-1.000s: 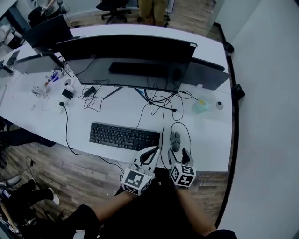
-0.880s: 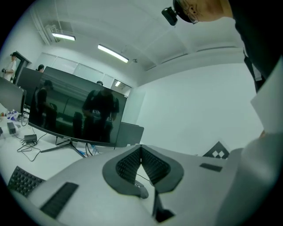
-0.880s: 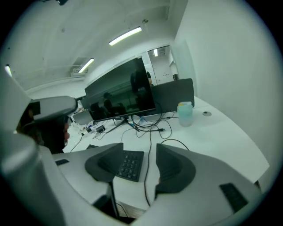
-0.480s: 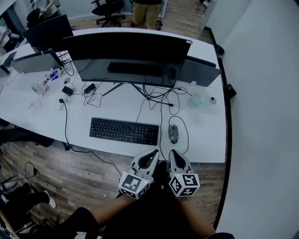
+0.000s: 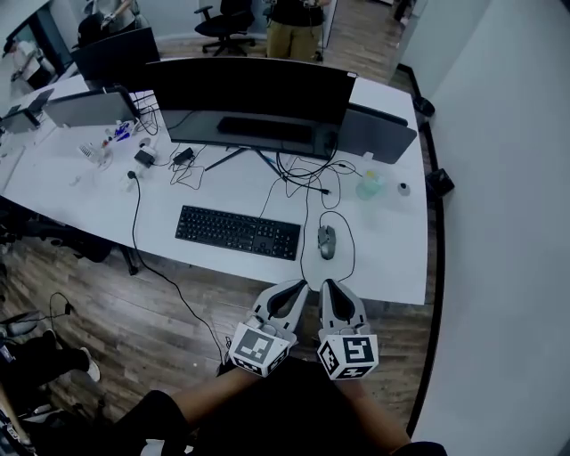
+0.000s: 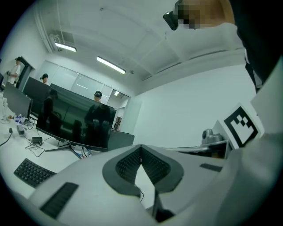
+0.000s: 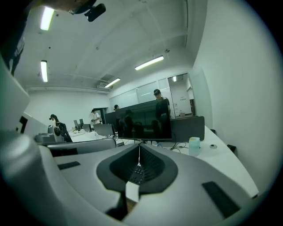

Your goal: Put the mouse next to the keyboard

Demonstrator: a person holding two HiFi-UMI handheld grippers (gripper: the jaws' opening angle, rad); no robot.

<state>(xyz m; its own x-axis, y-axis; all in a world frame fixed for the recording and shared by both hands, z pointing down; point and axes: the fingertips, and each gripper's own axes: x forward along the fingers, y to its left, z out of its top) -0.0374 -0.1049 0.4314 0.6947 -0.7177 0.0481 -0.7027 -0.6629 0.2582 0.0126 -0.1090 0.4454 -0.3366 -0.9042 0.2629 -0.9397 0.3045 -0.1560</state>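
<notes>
A grey wired mouse (image 5: 327,240) lies on the white desk (image 5: 392,267), just right of the black keyboard (image 5: 238,232), a small gap between them. Both grippers hang side by side off the desk's front edge, over the wooden floor. My left gripper (image 5: 297,287) is shut with nothing in it, its tips meeting in the left gripper view (image 6: 140,147). My right gripper (image 5: 327,285) is shut too and holds nothing, its tips touching in the right gripper view (image 7: 139,146). Part of the keyboard (image 7: 136,173) shows through its jaws.
A wide curved monitor (image 5: 254,93) stands behind the keyboard with tangled cables (image 5: 307,183) under it. A pale green cup (image 5: 368,186) and a small round item (image 5: 403,188) sit at the right. More screens (image 5: 89,109) and clutter fill the left. A person (image 5: 294,22) stands beyond the desk.
The right gripper let go of the mouse and drew back off the desk edge, its jaws now shut. Both grippers sit lower and further from the desk; the mouse stays beside the keyboard.
</notes>
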